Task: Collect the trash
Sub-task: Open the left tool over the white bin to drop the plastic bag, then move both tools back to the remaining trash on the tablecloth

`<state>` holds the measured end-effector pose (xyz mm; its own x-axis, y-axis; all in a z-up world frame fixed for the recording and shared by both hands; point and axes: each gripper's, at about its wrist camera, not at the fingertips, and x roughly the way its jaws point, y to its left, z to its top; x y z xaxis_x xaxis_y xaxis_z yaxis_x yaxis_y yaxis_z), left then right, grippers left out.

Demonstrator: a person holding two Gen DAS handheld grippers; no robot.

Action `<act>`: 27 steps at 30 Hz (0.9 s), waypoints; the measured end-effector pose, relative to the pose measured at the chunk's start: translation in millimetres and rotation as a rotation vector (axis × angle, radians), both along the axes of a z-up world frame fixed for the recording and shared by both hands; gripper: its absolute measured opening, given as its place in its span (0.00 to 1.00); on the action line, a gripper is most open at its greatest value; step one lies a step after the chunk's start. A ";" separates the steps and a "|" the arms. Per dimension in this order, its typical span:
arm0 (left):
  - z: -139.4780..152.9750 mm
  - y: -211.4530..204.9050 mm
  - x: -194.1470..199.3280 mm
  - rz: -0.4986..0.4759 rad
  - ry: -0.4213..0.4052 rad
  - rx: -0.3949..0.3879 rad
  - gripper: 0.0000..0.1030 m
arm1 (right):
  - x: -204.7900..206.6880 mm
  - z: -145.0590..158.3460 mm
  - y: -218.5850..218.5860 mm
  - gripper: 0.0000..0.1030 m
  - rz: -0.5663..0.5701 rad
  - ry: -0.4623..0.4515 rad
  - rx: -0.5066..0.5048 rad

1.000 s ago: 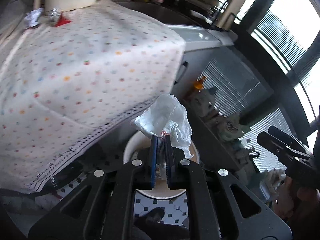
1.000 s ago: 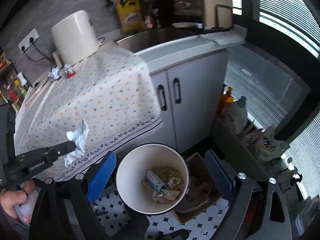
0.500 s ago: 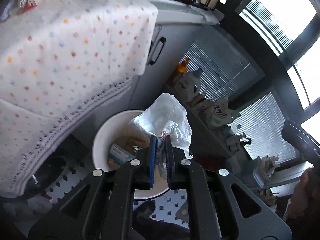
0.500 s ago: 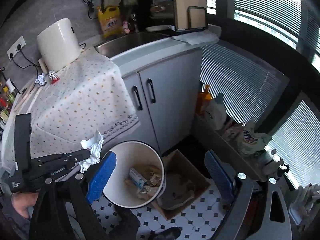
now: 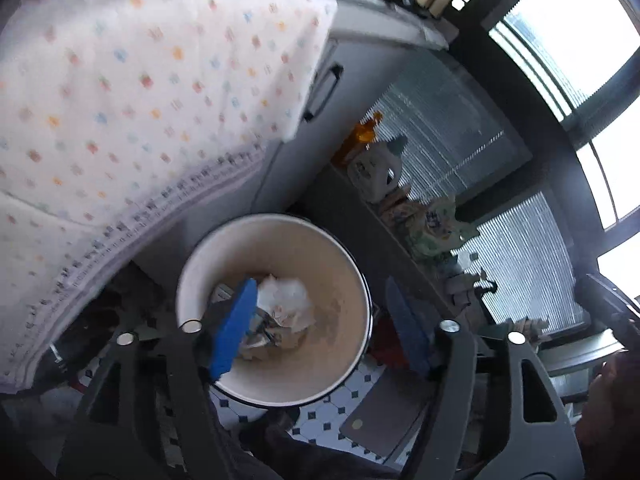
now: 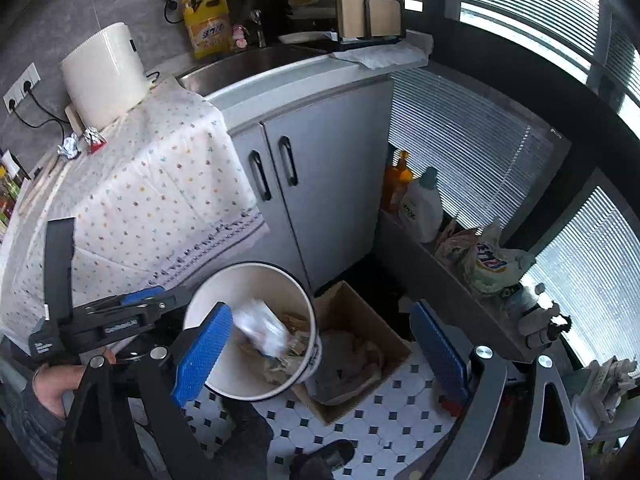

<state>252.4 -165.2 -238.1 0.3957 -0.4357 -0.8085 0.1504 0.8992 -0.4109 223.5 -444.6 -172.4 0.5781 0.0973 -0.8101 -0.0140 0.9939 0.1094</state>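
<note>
White crumpled tissue (image 5: 286,298), motion-blurred, inside the cream trash bin (image 5: 352,280).

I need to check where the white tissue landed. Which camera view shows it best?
The left wrist view: it looks straight down into the white bin, with the crumpled tissue on the trash. In the right wrist view the tissue is blurred and seen at a slant.
</note>
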 end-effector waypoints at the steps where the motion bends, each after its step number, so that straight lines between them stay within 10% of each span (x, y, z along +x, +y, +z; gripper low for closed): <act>1: 7.6 6.2 0.8 0.008 -0.014 0.015 0.69 | 2.2 2.1 3.7 0.86 0.007 -0.006 0.008; 27: 150.6 225.8 18.1 0.358 -0.267 0.117 0.87 | 107.6 74.7 194.2 0.89 0.289 -0.150 0.136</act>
<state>270.5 60.5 -87.5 0.7057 -0.1459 -0.6934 -0.0912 0.9518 -0.2930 331.1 -250.4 -97.7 0.6223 0.3757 -0.6868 -0.3187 0.9229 0.2160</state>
